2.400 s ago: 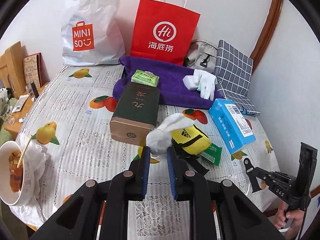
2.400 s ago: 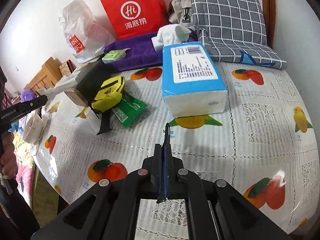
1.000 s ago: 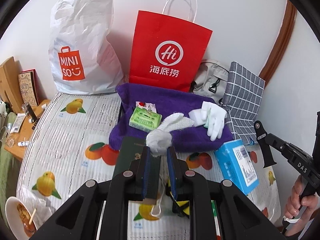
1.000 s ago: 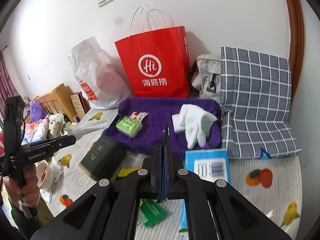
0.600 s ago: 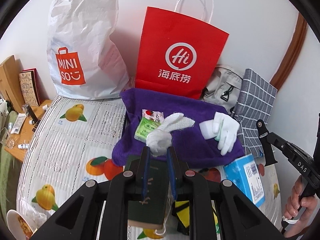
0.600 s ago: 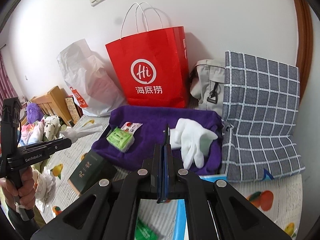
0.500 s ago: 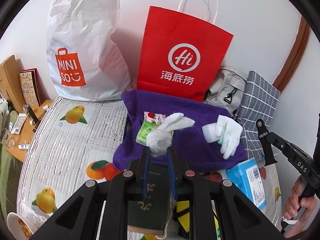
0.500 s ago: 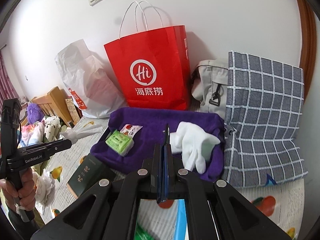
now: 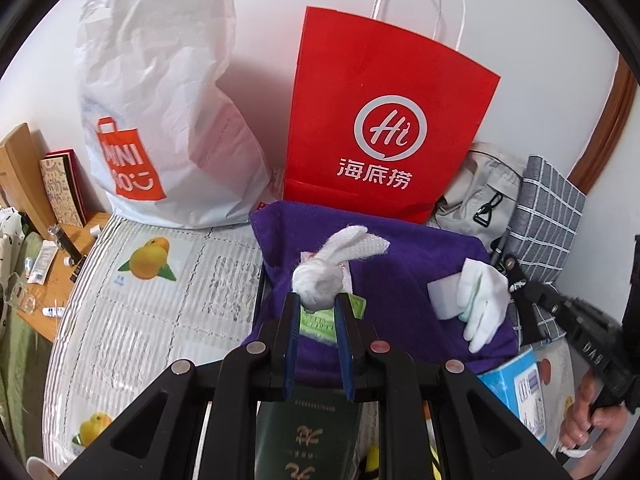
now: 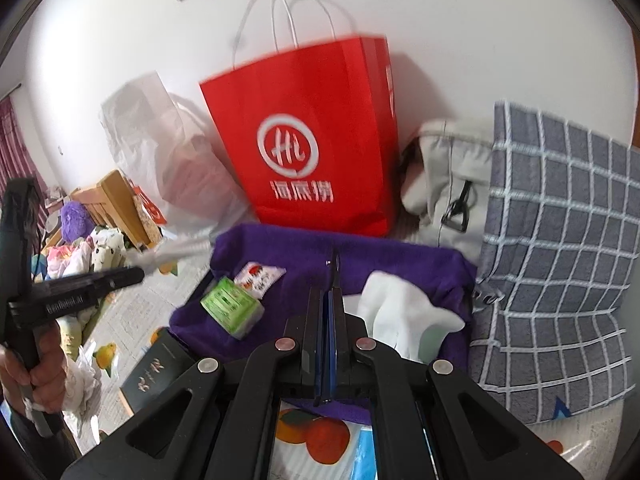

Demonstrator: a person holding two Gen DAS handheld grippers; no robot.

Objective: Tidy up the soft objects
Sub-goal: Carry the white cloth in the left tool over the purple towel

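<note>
My left tool (image 9: 317, 304) grips the white knit glove (image 9: 340, 258), fingers pointing 1 o'clock over the purple towel (image 9: 408, 276), w/ the other glove (image 9: 482, 304) at 3 o'clock; right tool (image 10: 330, 280) closed, empty.

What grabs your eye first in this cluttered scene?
The tall red paper bag with a white logo stands against the wall, behind a purple towel. Up close, the left gripper pinches a bunched white knit glove, with another white glove lying on the towel's right side.
</note>
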